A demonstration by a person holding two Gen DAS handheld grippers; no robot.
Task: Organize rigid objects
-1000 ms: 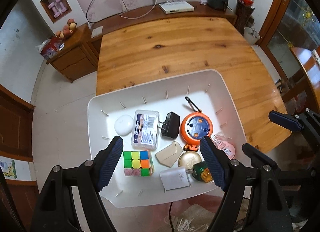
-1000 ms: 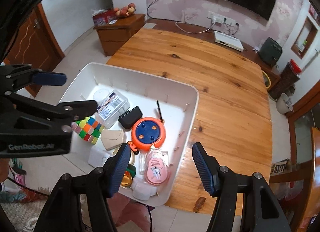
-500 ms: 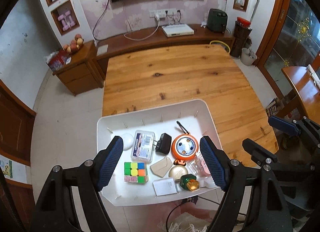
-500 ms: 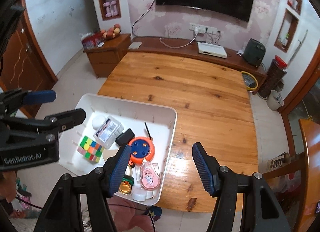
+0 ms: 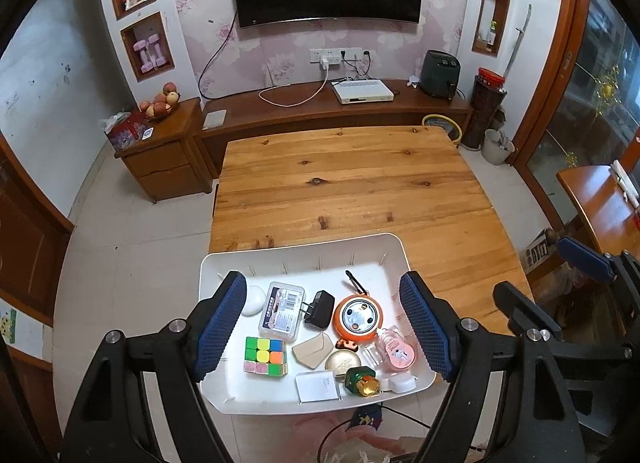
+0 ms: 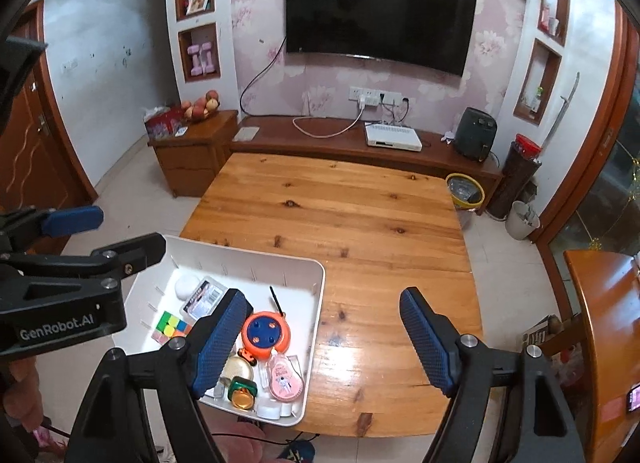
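Half the white bin [image 6: 316, 303] behind right tongs [image 6: 324, 343]

Landmark: white tray [image 5: 224, 391] at table's near left corner. Tray floor crowded: cube [image 5: 266, 355], clear case [image 5: 281, 310], charger [image 5: 320, 307], orange reel [image 5: 357, 316], pink dispenser [image 5: 398, 349], card [image 5: 318, 386], green-gold item [image 5: 362, 380], packed close, narrow gaps only. Bare strip along tray's left wall and far rim. Table [image 6: 340, 215] beyond and right of tray fully bare. Left gripper [image 6: 72, 239] stands over tray's left edge.
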